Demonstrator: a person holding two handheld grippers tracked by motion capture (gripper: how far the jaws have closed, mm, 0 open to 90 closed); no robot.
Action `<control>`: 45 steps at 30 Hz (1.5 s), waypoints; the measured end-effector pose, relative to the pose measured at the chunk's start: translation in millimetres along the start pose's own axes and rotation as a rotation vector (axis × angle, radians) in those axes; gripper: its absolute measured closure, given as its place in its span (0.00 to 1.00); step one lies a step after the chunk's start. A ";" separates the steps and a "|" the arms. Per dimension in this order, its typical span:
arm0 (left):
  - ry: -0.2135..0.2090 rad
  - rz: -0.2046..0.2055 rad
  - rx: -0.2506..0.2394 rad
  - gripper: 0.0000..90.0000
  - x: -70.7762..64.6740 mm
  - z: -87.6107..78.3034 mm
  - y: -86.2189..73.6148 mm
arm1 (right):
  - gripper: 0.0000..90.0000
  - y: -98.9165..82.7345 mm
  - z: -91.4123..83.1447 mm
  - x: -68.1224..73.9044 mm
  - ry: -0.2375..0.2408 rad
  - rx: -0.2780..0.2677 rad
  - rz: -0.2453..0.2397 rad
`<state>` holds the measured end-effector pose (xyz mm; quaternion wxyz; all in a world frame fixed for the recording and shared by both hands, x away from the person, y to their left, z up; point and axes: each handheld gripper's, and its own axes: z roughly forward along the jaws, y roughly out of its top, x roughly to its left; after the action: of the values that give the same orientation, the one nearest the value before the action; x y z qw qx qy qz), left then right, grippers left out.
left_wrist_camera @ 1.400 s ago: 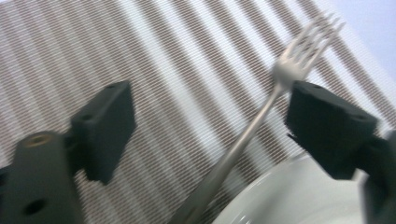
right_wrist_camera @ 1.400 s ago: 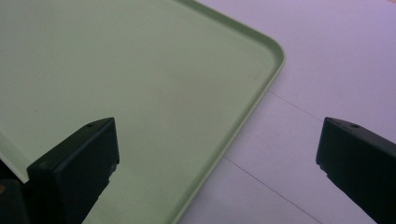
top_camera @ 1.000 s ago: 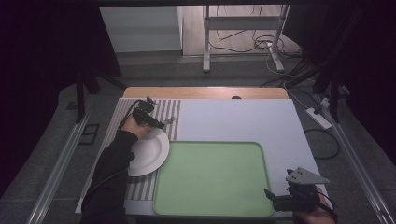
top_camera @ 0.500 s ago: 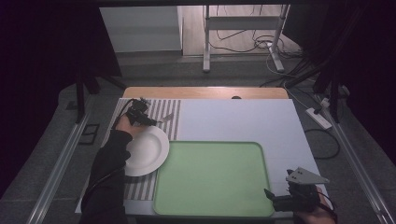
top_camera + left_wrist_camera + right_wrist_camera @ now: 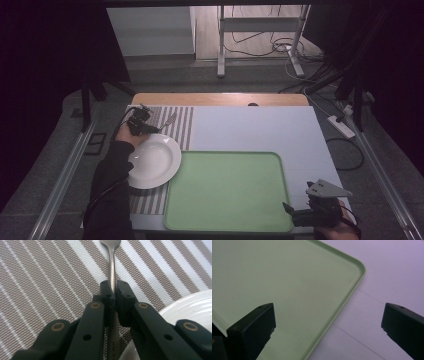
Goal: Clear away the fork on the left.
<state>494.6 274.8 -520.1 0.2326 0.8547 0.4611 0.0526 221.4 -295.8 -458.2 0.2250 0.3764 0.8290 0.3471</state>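
A: Fork [image 5: 113, 270] first, since that's what the work is about. Where does it sit among everything else?

B: Start with the biggest thing: the green tray [image 5: 227, 192] fills the lower middle of the high view, lying on the pale table [image 5: 260, 127]. Left of it is the striped placemat [image 5: 182, 125], and on that mat the white plate [image 5: 152, 160], its right edge just beside the tray's left rim.

A: And the fork itself?

B: Above the plate, in the upper left part of the table, lying on the mat with its handle toward the plate.

A: Is anything gripping it?

B: Yes. The left gripper [image 5: 113, 292] has just been closing its jaws, and in the left gripper view they pinch the fork's handle between them, the head pointing to the top of the frame.

A: The other one?

B: The right gripper [image 5: 328, 322] hangs at the lower right of the high view. Its jaws stand wide apart, nothing between them, over the tray's corner [image 5: 359, 267].
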 end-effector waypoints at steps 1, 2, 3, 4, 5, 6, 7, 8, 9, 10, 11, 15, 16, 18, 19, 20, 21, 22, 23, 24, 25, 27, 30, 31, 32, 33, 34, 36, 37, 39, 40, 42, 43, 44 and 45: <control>0.009 -0.006 0.002 0.94 0.6 -1.6 0.1 | 0.00 0.0 -0.2 0.0 0.001 -0.001 0.000; 0.009 -0.009 -0.003 0.94 1.2 -3.2 -0.3 | 0.00 0.0 -0.2 -0.1 0.001 -0.002 0.001; 0.008 -0.011 -0.008 0.94 2.2 -5.3 -0.9 | 0.00 -0.1 -0.1 -0.2 0.001 -0.001 0.001; 0.008 -0.015 -0.009 0.94 3.2 -6.8 -1.3 | 0.00 -0.1 -0.2 -0.3 0.001 -0.002 0.002; 0.014 -0.018 -0.007 0.94 4.3 -9.0 -2.0 | 0.00 -0.1 -0.4 -0.3 0.000 -0.001 0.002; 0.023 -0.020 -0.008 0.94 5.4 -11.1 -3.1 | 0.00 -0.2 -0.6 -0.2 0.003 -0.002 0.001; 0.024 -0.021 -0.011 0.94 6.5 -12.7 -4.3 | 0.00 -0.2 -0.6 -0.2 0.003 -0.002 0.001; 0.022 -0.026 -0.013 0.94 8.7 -15.2 -6.5 | 0.00 -0.2 -0.6 -0.2 0.003 -0.002 0.000; 0.031 -0.033 -0.014 0.94 10.3 -17.3 -8.4 | 0.00 -0.2 -0.4 0.0 0.001 -0.004 0.001; 0.030 -0.038 -0.015 0.94 12.1 -19.4 -10.5 | 0.00 -0.1 -0.5 -0.1 0.001 -0.003 0.000; 0.030 -0.044 -0.021 0.94 13.8 -21.6 -12.8 | 0.00 -0.1 -0.4 0.0 0.001 -0.003 0.000; 0.036 -0.060 -0.030 0.94 18.5 -31.1 -19.3 | 0.00 -0.1 -0.2 0.2 0.000 -0.005 0.001; 0.035 -0.062 -0.029 0.94 19.0 -33.3 -20.2 | 0.00 -0.1 -0.3 0.3 0.000 -0.005 0.000; 0.039 -0.060 -0.029 0.94 18.8 -37.3 -21.1 | 0.00 -0.1 -0.2 0.4 0.000 -0.005 0.000; 0.040 -0.055 -0.029 0.94 18.3 -39.3 -20.9 | 0.00 0.0 -0.2 0.4 0.000 -0.005 0.000; 0.042 -0.052 -0.028 0.94 17.6 -40.4 -20.6 | 0.00 -0.1 -0.2 0.4 0.000 -0.004 -0.001; 0.043 -0.051 -0.028 0.94 16.6 -41.8 -20.1 | 0.00 -0.1 -0.3 0.5 0.000 -0.005 -0.001; 0.042 -0.053 -0.030 0.94 15.5 -43.0 -19.6 | 0.00 -0.1 -0.3 0.5 -0.001 -0.005 0.000; 0.047 -0.049 -0.029 0.94 13.9 -44.1 -19.0 | 0.00 -0.1 -0.3 0.5 -0.001 -0.005 0.000; 0.050 -0.047 -0.028 0.94 12.2 -45.0 -18.4 | 0.00 -0.1 -0.3 0.4 -0.001 -0.005 0.001; 0.050 -0.046 -0.026 0.94 10.7 -46.0 -17.9 | 0.00 -0.1 -0.3 0.3 -0.001 -0.006 0.001; 0.068 -0.037 -0.022 0.94 7.5 -49.0 -16.4 | 0.00 -0.1 -0.4 0.3 0.000 -0.006 0.001; 0.082 -0.030 -0.018 0.94 5.3 -51.7 -15.2 | 0.00 -0.1 -0.4 0.4 0.000 -0.006 0.000; 0.088 -0.027 -0.021 0.94 4.6 -53.0 -14.6 | 0.00 -0.1 -0.4 0.4 0.001 -0.006 -0.001; 0.093 -0.023 -0.023 0.94 4.0 -54.1 -14.0 | 0.00 -0.1 -0.4 0.4 0.001 -0.006 -0.001; 0.102 -0.021 -0.028 0.94 3.5 -55.6 -13.0 | 0.00 -0.1 -0.3 0.4 0.001 -0.005 -0.002; 0.102 -0.021 -0.028 0.94 3.5 -55.6 -13.0 | 0.00 -0.1 -0.3 0.4 0.001 -0.005 -0.002; 0.106 -0.014 -0.029 0.94 3.4 -56.2 -12.5 | 0.00 0.0 -0.6 0.5 0.002 -0.002 -0.004; 0.107 -0.012 -0.030 0.94 3.8 -56.7 -12.5 | 0.00 0.0 -0.6 0.7 0.000 -0.002 -0.005; 0.108 -0.016 -0.035 0.94 5.2 -58.9 -13.1 | 0.00 0.0 -0.5 0.6 0.000 -0.002 -0.007; 0.109 -0.016 -0.036 0.94 6.0 -60.4 -13.6 | 0.00 0.0 -0.5 0.6 0.000 -0.002 -0.007; 0.112 -0.020 -0.040 0.94 7.2 -63.8 -14.6 | 0.00 0.0 -0.5 0.6 0.001 -0.002 -0.006; 0.111 -0.024 -0.044 0.94 7.7 -66.1 -15.2 | 0.00 0.0 -0.5 0.5 0.001 -0.002 -0.005; 0.112 -0.021 -0.045 0.94 8.2 -67.7 -15.5 | 0.00 0.0 -0.5 0.5 0.001 -0.002 -0.005; 0.114 -0.026 -0.050 0.94 8.6 -71.7 -16.1 | 0.00 0.0 -0.5 0.5 0.001 -0.002 -0.006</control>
<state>465.3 314.3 -464.8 0.2278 0.8381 0.4834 0.1098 220.8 -295.6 -457.9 0.2258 0.3737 0.8299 0.3474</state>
